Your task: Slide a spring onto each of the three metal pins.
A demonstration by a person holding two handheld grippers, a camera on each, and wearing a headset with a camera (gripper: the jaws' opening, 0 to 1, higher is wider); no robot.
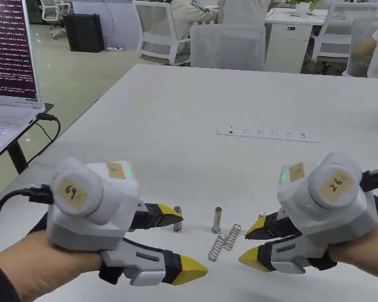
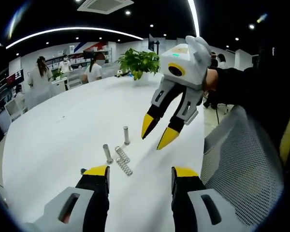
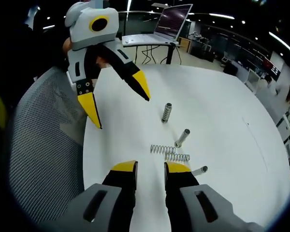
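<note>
Three short metal pins stand in a row on the white table. The left pin wears a spring. The middle pin is bare, and the right pin stands close by my right gripper's upper finger. Two loose springs lie just in front of the middle pin. My left gripper is open wide, left of the springs. My right gripper is open and holds nothing, right of them.
A laptop stands on a side stand at the far left, with a cable hanging from it. A white power strip lies further back on the table. Office chairs line the far edge.
</note>
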